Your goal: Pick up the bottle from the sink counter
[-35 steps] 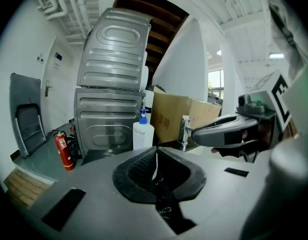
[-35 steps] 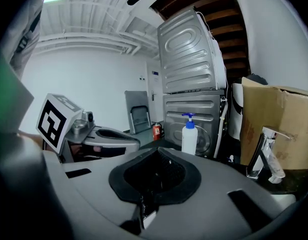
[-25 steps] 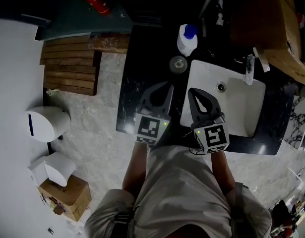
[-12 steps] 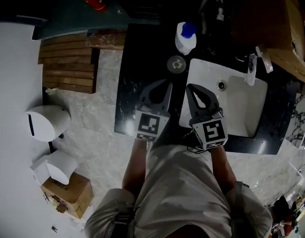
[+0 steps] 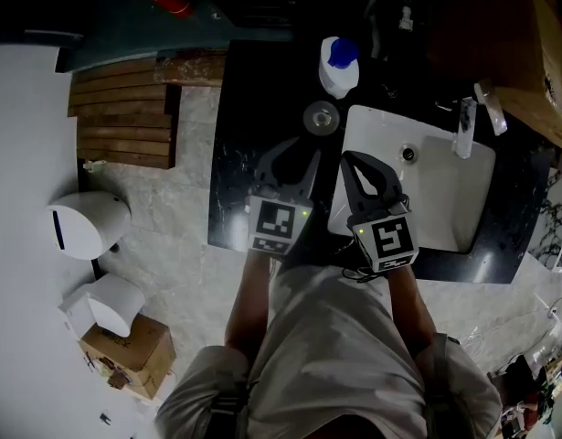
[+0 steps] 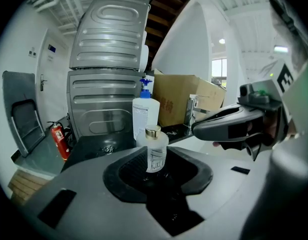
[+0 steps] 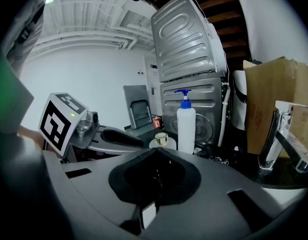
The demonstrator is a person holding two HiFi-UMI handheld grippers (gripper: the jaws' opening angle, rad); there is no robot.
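Print is showing on the bottle [image 6: 155, 151] as a few dark lines on a pale label, too small to be read. The cardboard box [image 6: 186, 103] behind it is carrying red characters that I cannot make out, and the tall pump bottle [image 6: 144, 115] is wearing a label of fine print that is equally unreadable. The cubes on both claws are showing black-and-white square markers.

The left claw [image 5: 297, 156] is hovering over the dark counter [image 5: 244, 154] with its jaws opening, a narrow gap standing between them. Nothing is sitting between the pads. In the left gripper view the bottle is appearing through that gap, but the head view is showing it a little ahead of the tips, apart from them. The right claw [image 5: 352, 161] is hanging beside it, over the near left edge of the white sink [image 5: 445, 199], with its jaws pressed together on nothing.

The bottle is standing upright on the counter, just left of the sink's far corner and near the pump bottle, which is standing behind it. It is looking small and squat, with rounded shoulders, a frosted, see-through body and a shiny gold cap. The pump bottle is showing a white body and a blue pump head. The faucet [image 5: 461, 128] is rising at the sink's far side.
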